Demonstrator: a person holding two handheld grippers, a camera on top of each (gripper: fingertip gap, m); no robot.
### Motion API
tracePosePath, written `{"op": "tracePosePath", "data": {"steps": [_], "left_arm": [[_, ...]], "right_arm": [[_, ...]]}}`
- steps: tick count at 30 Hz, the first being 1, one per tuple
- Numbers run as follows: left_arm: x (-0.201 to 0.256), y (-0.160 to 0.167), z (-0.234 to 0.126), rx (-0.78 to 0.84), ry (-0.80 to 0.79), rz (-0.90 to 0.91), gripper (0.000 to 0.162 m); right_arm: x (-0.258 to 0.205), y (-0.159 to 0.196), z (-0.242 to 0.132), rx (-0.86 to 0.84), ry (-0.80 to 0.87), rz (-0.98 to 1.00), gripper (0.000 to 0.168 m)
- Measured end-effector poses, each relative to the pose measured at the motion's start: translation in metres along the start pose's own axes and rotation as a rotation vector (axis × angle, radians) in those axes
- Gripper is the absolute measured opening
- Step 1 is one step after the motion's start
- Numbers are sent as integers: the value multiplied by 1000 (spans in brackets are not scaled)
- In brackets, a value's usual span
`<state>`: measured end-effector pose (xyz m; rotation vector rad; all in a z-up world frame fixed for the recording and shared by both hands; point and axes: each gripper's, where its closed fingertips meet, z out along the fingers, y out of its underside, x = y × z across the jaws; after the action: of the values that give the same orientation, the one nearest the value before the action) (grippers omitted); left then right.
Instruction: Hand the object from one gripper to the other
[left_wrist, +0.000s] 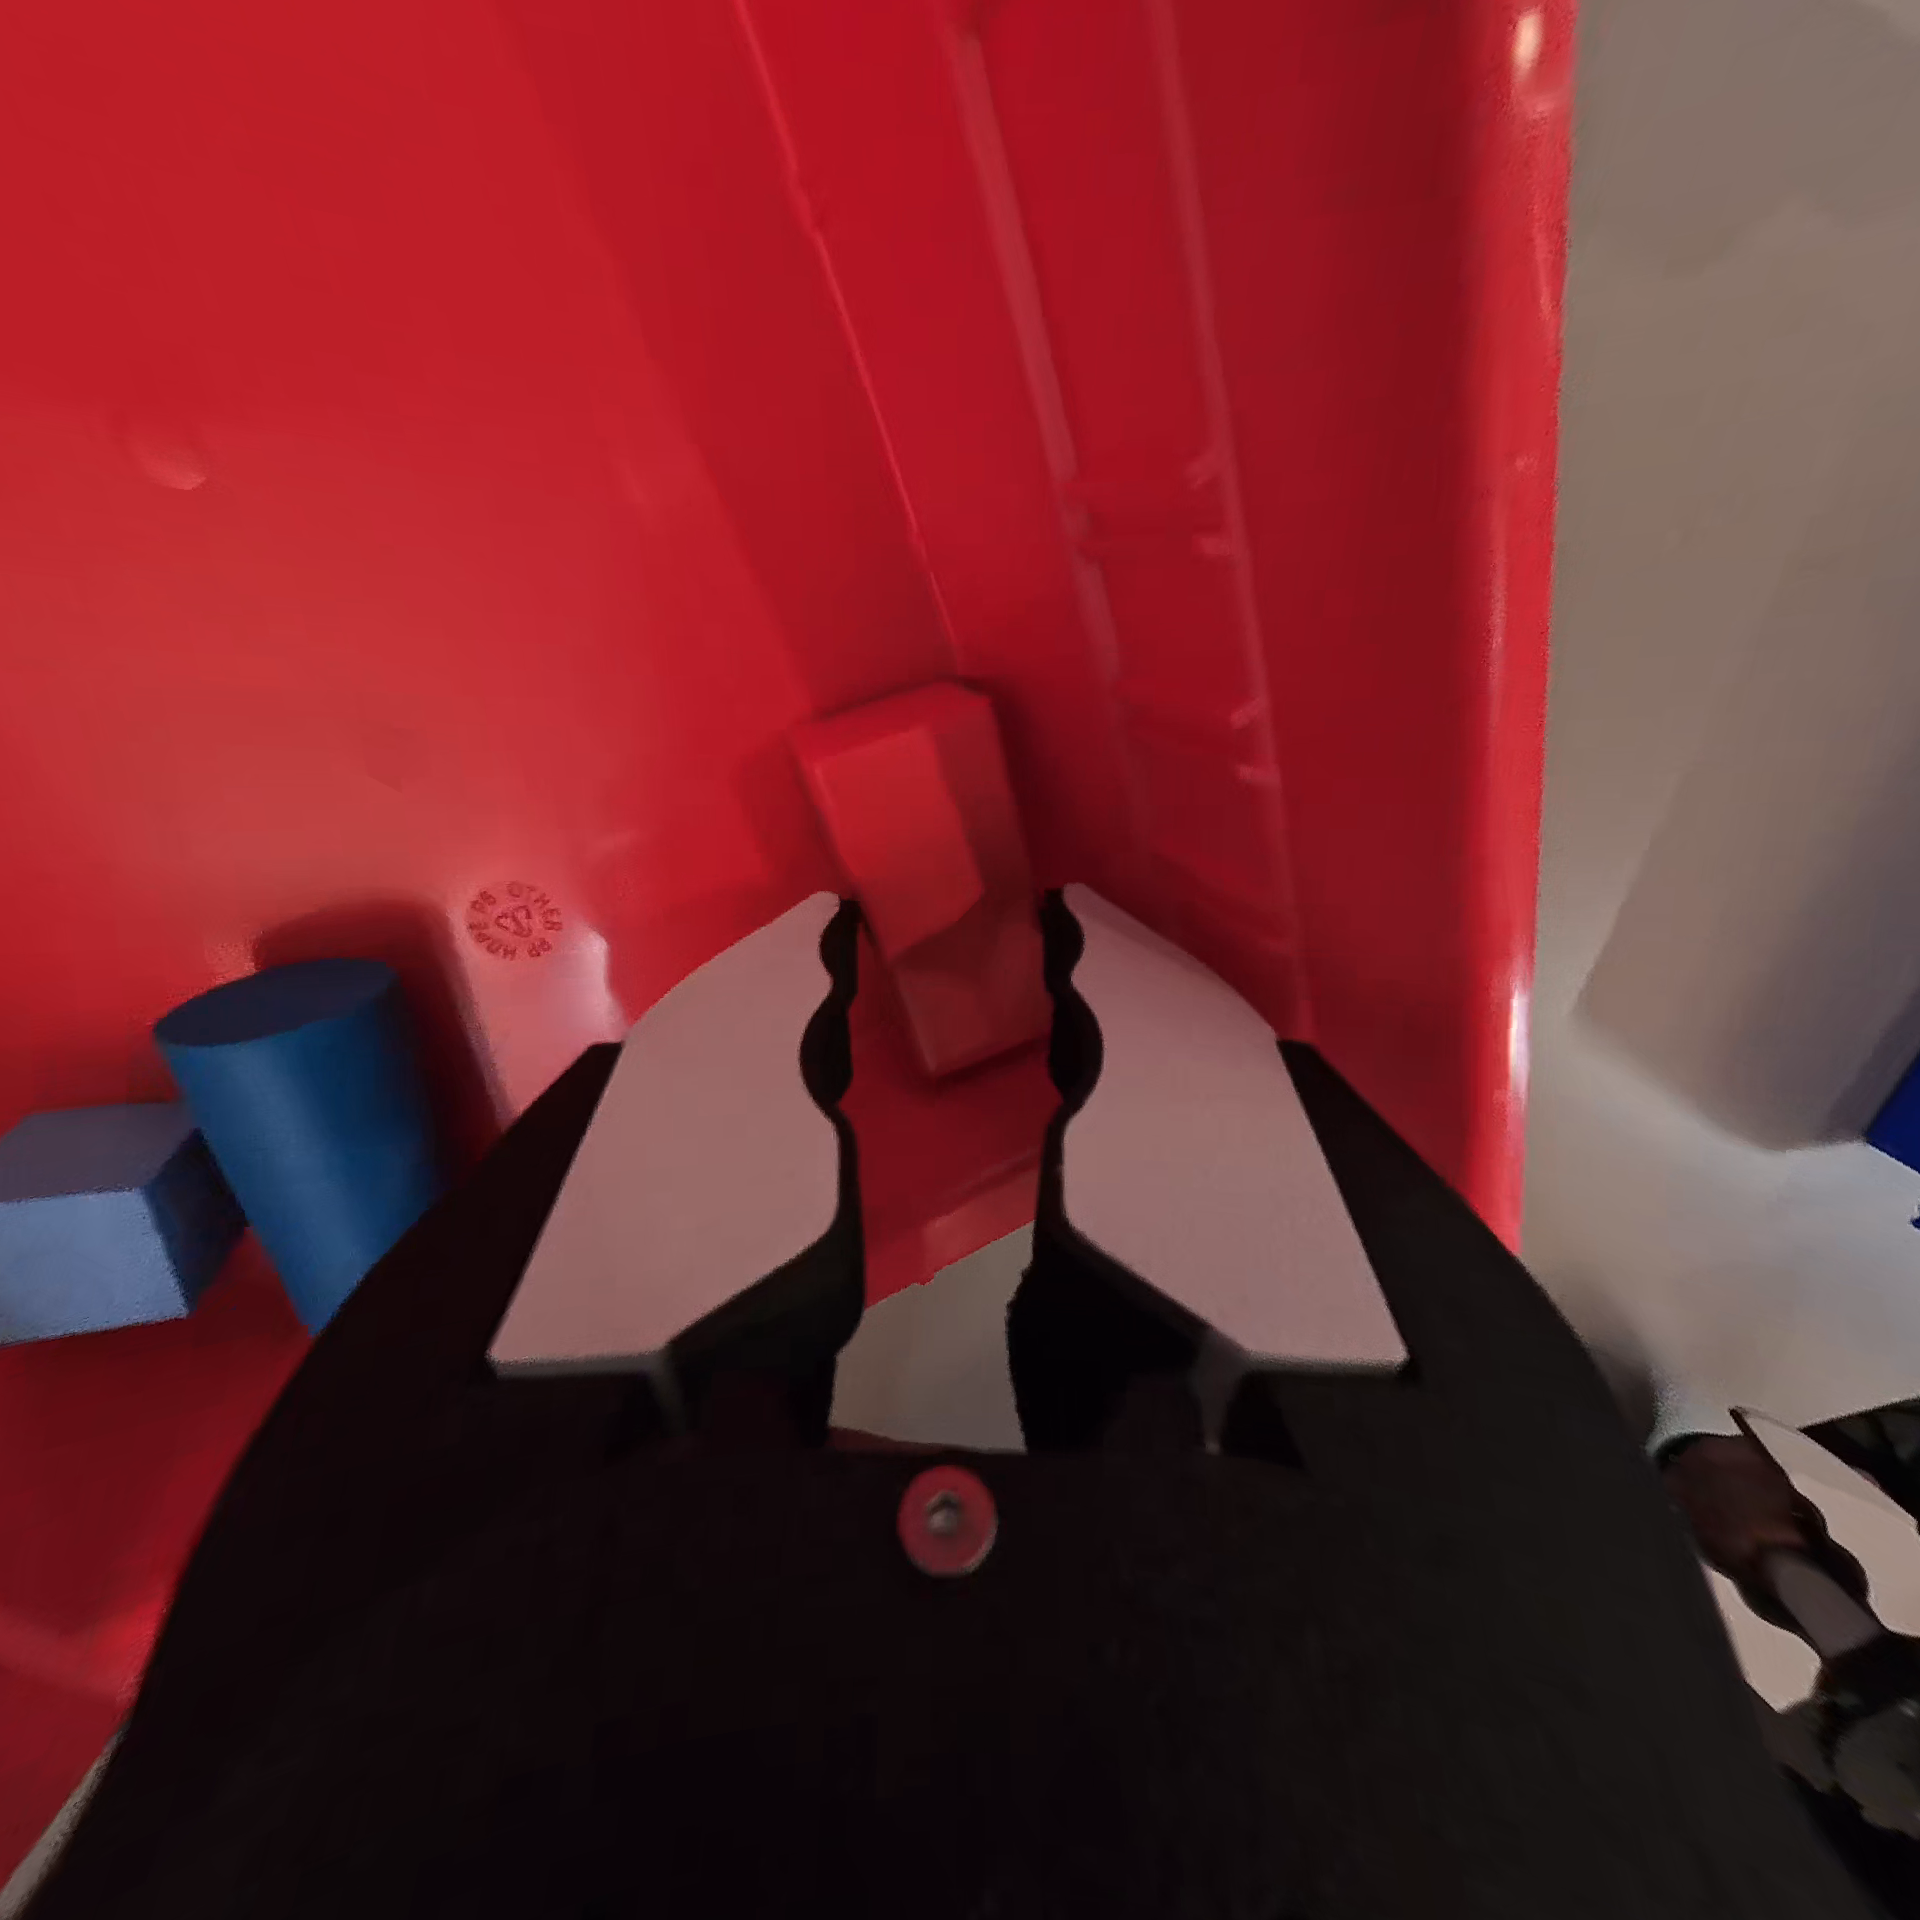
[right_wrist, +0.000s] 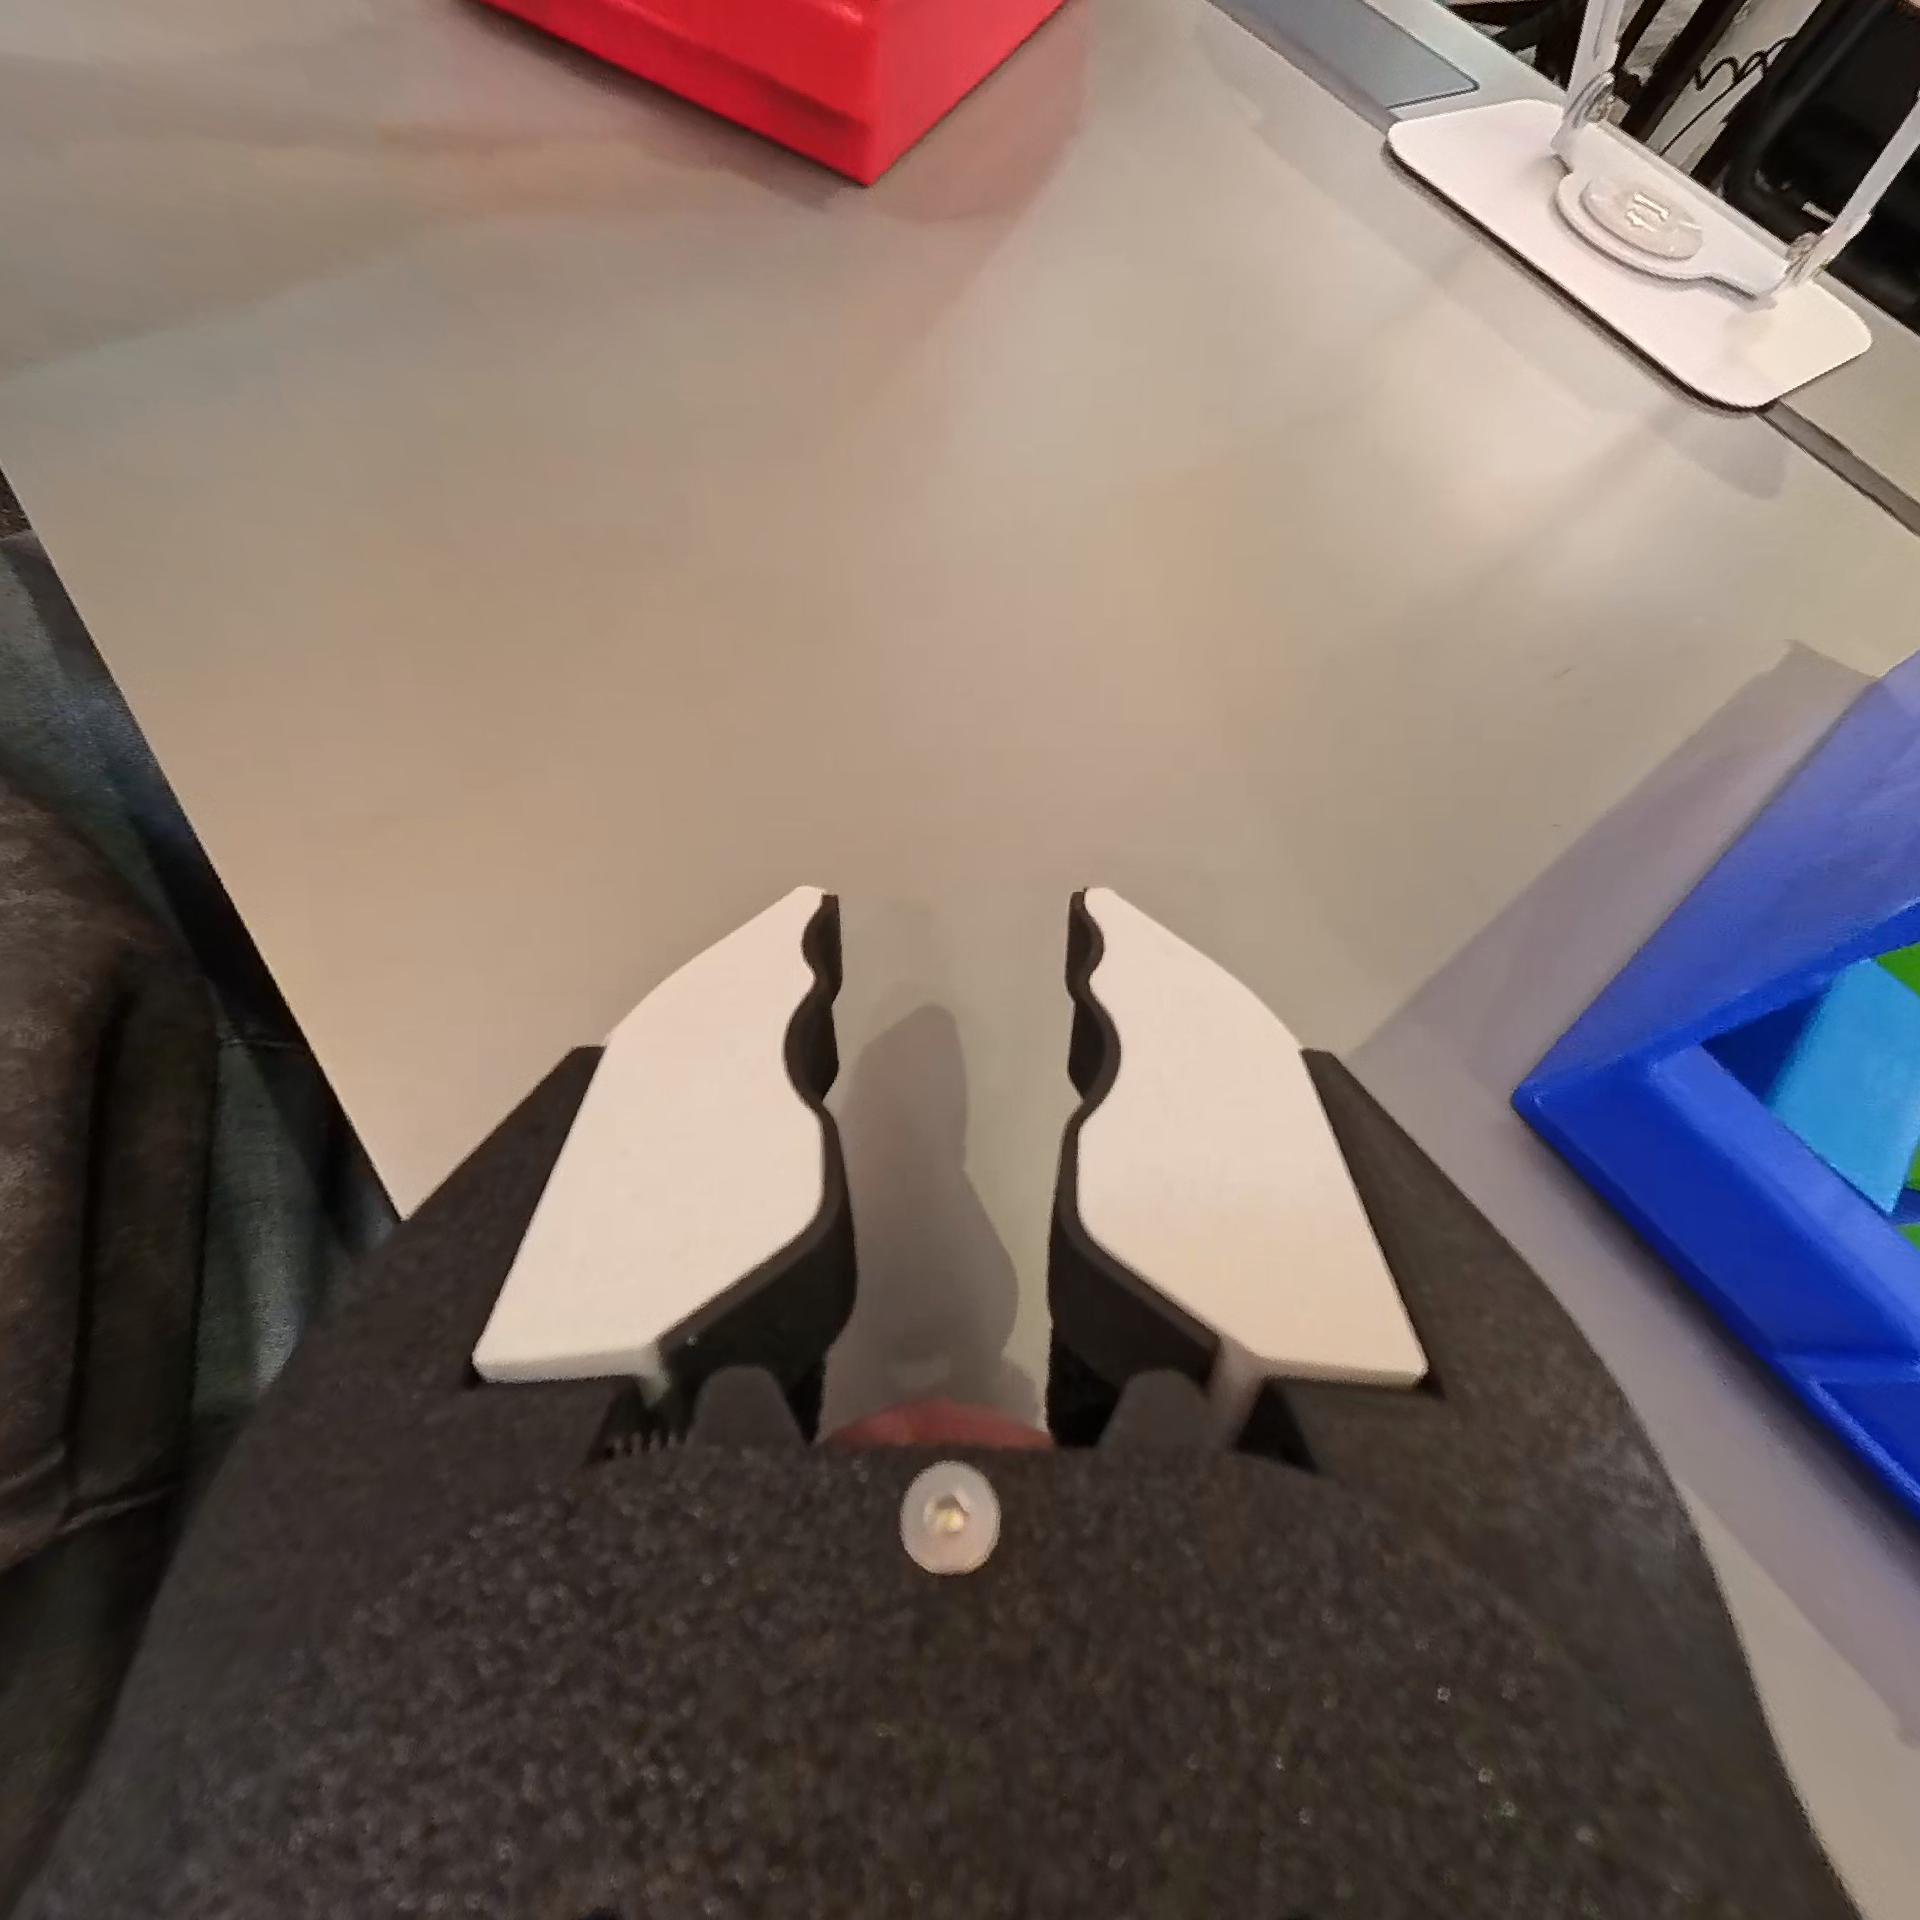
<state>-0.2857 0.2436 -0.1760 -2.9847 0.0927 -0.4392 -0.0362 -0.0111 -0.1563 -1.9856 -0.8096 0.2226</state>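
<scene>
— Left gripper (left_wrist: 948, 904)?
— Down inside the red bin (left_wrist: 416, 416), fingers parted to either side of a red block (left_wrist: 914, 831) at 12 o'clock. Pressing on it or only straddling: cannot tell, edges blurred.
— Block's place?
— On the bin floor, just beside the wall ridge, between the fingertips.
— Anything else in there?
— Blue cylinder (left_wrist: 301, 1132) at 9 o'clock, touching a blue block (left_wrist: 83, 1226) further out at 8 o'clock.
— Right gripper (right_wrist: 951, 914)?
— Spread apart, holding nothing, over the bare grey table (right_wrist: 727, 520).
— Around it?
— Red bin corner at 12 o'clock, white stand (right_wrist: 1662, 260) at 1 o'clock, blue bin (right_wrist: 1662, 1195) at 3 o'clock with a light blue block (right_wrist: 1849, 1081) inside.
</scene>
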Motion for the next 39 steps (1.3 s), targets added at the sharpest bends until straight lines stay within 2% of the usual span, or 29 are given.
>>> {"op": "tracePosePath", "data": {"steps": [8, 11, 15, 19, 25, 28, 31, 35, 37, 39], "left_arm": [[-5, -1, -5, 4, 91, 32, 33], [-10, -7, -22, 42, 226, 7, 33], [-13, -22, -72, 188, 493, 24, 33], [10, -12, -119, 284, 860, 57, 33], [102, 47, -142, 190, 1343, 143, 33], [140, 78, -148, 153, 1528, 182, 33], [159, 98, -143, 85, 1623, 161, 33], [168, 112, -132, 2, 1657, 144, 33], [168, 111, -123, -20, 1648, 112, 33], [167, 110, -115, -19, 1632, 98, 33]], "right_arm": [[3, 1, -2, 1, 7, 2, 42], [8, -1, -5, 20, 18, 19, 42], [13, -15, -10, 102, 23, 61, 42], [8, -57, -9, 288, -68, 70, 45], [10, -160, 15, 538, -261, 38, 60], [11, -202, 44, 579, -330, -13, 72], [5, -221, 72, 591, -396, -60, 82], [-1, -221, 87, 598, -522, -19, 91], [-10, -212, 87, 574, -631, 21, 73], [-8, -204, 94, 525, -606, 29, 73]]}}
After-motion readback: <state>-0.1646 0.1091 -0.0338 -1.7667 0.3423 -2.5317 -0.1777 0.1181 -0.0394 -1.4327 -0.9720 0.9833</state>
